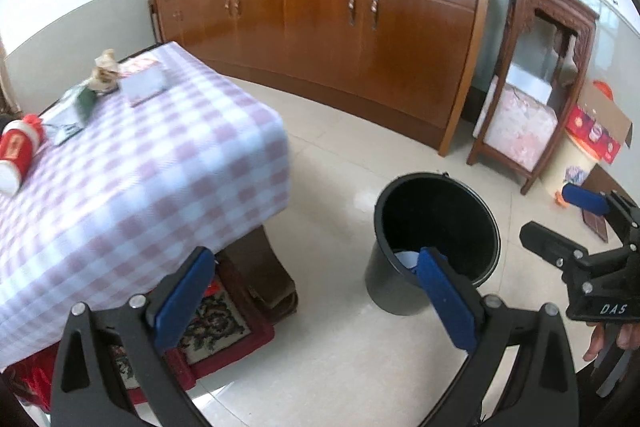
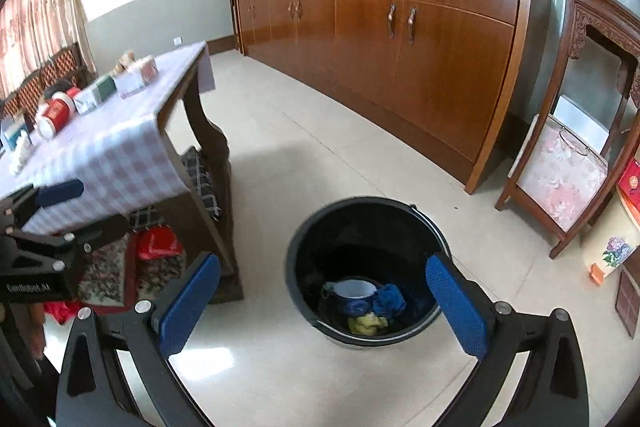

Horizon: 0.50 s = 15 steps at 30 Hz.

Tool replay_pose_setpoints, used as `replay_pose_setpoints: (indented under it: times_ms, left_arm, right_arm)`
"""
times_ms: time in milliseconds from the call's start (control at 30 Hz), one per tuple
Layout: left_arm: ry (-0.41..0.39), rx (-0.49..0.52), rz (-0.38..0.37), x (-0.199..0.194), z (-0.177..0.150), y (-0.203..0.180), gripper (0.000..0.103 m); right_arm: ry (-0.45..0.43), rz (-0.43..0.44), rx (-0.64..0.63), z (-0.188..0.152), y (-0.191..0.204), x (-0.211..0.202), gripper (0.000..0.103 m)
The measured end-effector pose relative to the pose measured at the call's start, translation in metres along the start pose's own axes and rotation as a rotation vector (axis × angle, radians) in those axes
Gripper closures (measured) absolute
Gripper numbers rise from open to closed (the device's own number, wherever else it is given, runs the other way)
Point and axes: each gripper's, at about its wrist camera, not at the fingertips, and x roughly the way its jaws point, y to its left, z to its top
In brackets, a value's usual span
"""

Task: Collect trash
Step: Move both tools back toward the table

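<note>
Black bucket (image 2: 368, 267) holding trash stands on the floor beyond both wide-open, empty hand-held grippers (image 1: 316, 291) (image 2: 324, 303).

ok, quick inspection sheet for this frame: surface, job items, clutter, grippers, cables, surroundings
Surface: table under a pink-and-white checked cloth; pale tiled floor.
Job's things: black bucket on the floor beside the table, holding a blue-and-white cup, blue scrap and yellow scrap. Crumpled paper lies on the table.
Clutter: red-and-white canister lying down, tissue pack, flat packets; cushions under the table.
Grippers: left gripper open, empty; right gripper open, empty, over the bucket.
Cables: nothing seen.
Surroundings: long wooden sideboard, carved wooden stand, cardboard box.
</note>
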Motion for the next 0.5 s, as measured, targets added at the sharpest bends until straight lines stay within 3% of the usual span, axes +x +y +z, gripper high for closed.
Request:
replay_pose_setpoints:
  times_ms: [500]
  left_arm:
    - [-0.128,-0.145,0.130,-0.069,0.000,0.081,0.001]
  right_arm:
    - [-0.141,0.103,-0.086,0.047,0.084,-0.032,0.000]
